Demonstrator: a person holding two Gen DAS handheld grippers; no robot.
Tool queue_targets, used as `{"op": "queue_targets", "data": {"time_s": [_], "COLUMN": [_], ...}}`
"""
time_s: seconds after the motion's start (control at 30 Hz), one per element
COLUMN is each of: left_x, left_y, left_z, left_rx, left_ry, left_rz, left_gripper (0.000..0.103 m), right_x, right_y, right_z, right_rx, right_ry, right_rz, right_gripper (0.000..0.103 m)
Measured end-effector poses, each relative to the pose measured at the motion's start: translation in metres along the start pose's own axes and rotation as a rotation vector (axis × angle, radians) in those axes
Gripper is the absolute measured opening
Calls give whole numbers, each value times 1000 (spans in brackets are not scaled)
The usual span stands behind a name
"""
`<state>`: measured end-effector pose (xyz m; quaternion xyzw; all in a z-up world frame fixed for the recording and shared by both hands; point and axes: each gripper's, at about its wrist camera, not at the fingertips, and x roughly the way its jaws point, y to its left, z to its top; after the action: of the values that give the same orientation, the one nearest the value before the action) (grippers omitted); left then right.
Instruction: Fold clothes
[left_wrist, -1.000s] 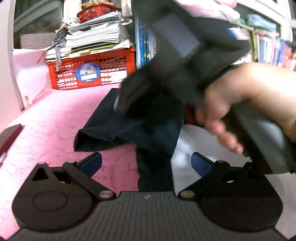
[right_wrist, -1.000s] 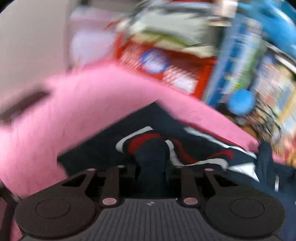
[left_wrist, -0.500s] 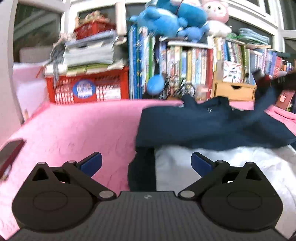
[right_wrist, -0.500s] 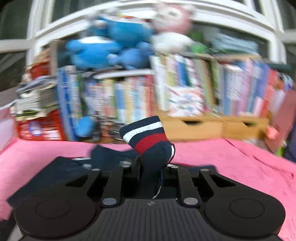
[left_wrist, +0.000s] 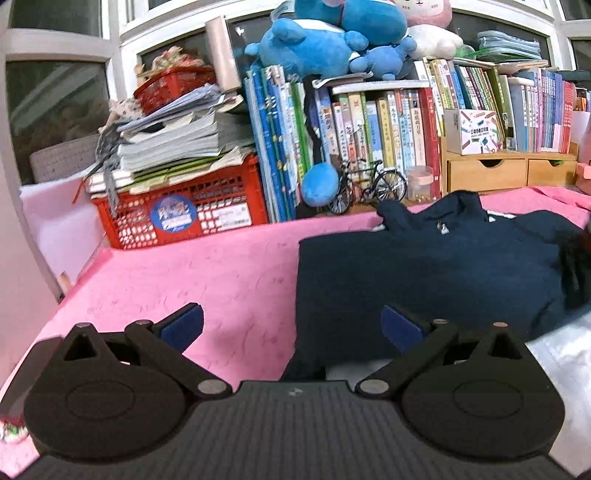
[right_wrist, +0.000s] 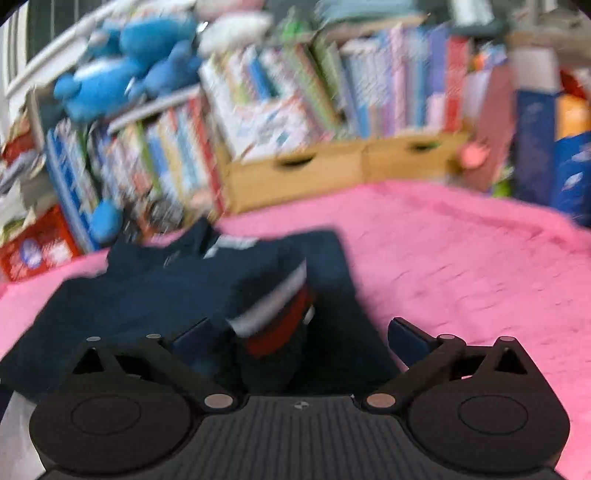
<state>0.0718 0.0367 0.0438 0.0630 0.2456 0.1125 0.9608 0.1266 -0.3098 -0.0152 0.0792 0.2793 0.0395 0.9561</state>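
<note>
A navy blue garment (left_wrist: 424, 266) lies spread on the pink blanket (left_wrist: 203, 280), with its collar toward the bookshelf. My left gripper (left_wrist: 291, 326) hovers open over the garment's near left edge and holds nothing. In the blurred right wrist view the same garment (right_wrist: 147, 288) has a sleeve laid across it. The sleeve's cuff (right_wrist: 277, 317), striped white and red, sits between the fingers of my right gripper (right_wrist: 299, 338). Those jaws are opening wide and the pads stand clear of the cuff.
A red crate (left_wrist: 177, 214) piled with papers stands at the back left. Beside it are a bookshelf (left_wrist: 369, 125) with blue plush toys, a toy bicycle (left_wrist: 369, 184) and wooden drawers (left_wrist: 491, 173). White fabric (left_wrist: 554, 354) shows at the near right.
My right gripper swept from left to right with the striped cuff shut in it, then opened with the cuff over the garment. It left the left wrist view, and the left gripper rose slightly.
</note>
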Motion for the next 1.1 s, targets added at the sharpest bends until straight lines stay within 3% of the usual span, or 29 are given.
{"op": "queue_targets", "data": {"time_s": [0.07, 0.1, 0.17, 0.23, 0.33, 0.37, 0.4, 0.57, 0.67, 0.8, 0.87, 0.93, 0.97, 1.0, 1.1], "left_x": [13, 19, 31, 38, 37, 36, 35, 29, 42, 69, 66, 60, 60, 60, 79], "left_y": [-8, -11, -18, -23, -20, -19, -18, -11, -14, -22, -16, -8, -5, -3, -7], "left_z": [1, 0, -5, -11, -11, -10, -10, 14, 9, -11, -16, -9, 0, 9, 35], "left_rx": [7, 12, 26, 39, 23, 17, 11, -49, -36, 53, 76, 80, 71, 61, 26], "left_ry": [16, 32, 75, 111, 99, 94, 89, 22, 63, 177, 175, 147, 127, 108, 117], "left_rz": [-1, 3, 8, 9, 11, 12, 12, -24, -28, 6, -5, -4, -10, -18, -131], "left_gripper": [103, 103, 103, 103, 103, 103, 103, 103, 103, 103, 103, 103, 103, 103, 103], "right_x": [-13, -11, -6, 20, 42, 44, 40, 16, 39, 92, 86, 66, 56, 45, 13], "right_y": [0, 4, 14, 16, 7, 5, 7, 32, 28, 11, 8, 9, 9, 10, 11], "right_z": [-1, -1, -2, -4, -6, -5, 0, 41, 52, 23, 7, 1, 6, 12, 30], "right_rx": [-17, -49, -116, -131, -60, -29, -17, -139, -132, -170, -229, -282, -269, -253, -206], "right_ry": [-55, -40, -3, 85, 116, 102, 64, -277, -225, 75, 107, 98, 73, 46, -34], "right_rz": [-10, -16, -27, -91, -128, -119, -97, 43, 1, -114, -129, -175, -181, -185, -198], "right_gripper": [98, 84, 65, 65, 54, 40, 7, 8, 8, 9, 12, 38, 69, 85, 88]}}
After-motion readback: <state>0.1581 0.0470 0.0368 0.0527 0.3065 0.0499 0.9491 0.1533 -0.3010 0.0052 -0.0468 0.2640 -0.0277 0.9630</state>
